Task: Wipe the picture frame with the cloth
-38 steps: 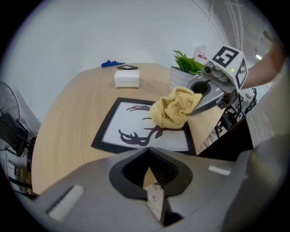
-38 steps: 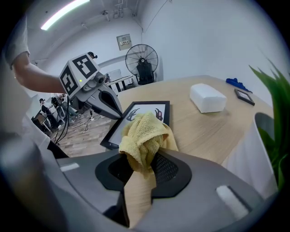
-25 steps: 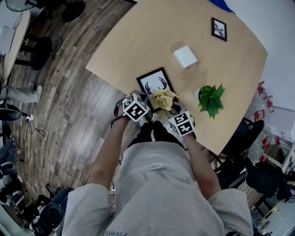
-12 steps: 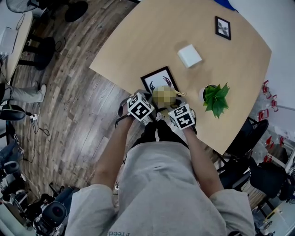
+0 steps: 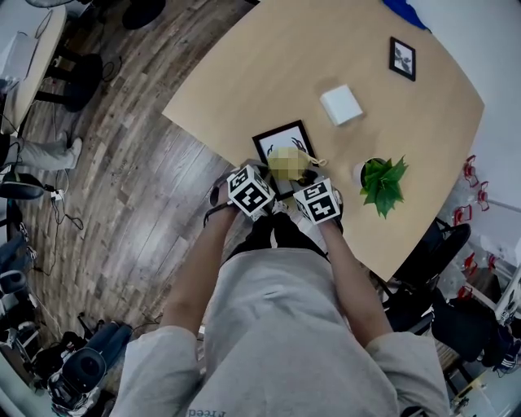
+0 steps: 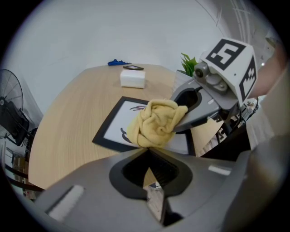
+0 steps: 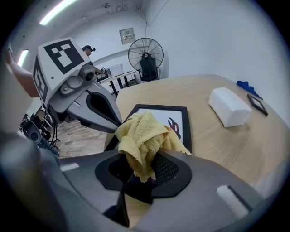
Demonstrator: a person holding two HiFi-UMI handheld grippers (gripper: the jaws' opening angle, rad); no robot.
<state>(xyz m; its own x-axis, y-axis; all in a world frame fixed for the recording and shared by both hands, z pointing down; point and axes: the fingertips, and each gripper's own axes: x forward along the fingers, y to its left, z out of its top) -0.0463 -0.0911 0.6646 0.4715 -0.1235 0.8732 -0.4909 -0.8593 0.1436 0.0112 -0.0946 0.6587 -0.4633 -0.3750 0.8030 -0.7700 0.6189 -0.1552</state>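
The black picture frame [image 5: 275,140] with a white print lies flat near the table's near edge, also seen as frame [image 6: 118,118] and frame [image 7: 161,113]. A crumpled yellow cloth [image 5: 290,163] rests on its glass. My right gripper [image 7: 141,156] is shut on the cloth [image 7: 139,131], and the wad [image 6: 156,123] hangs from its tips over the frame's middle. My left gripper [image 6: 148,152] stands shut with nothing between its jaws, just short of the frame's near edge. In the head view the left gripper [image 5: 259,181] and right gripper [image 5: 306,186] sit side by side.
A white box [image 5: 341,104] lies beyond the frame. A potted green plant [image 5: 383,181] stands to the right. A small black frame [image 5: 402,59] and a blue item [image 5: 403,10] are at the far edge. The table edge [image 5: 213,148] drops to wooden floor.
My right gripper has drawn the cloth leftward, from the frame's right corner toward its middle, closing in on the left gripper. The left gripper has barely moved.
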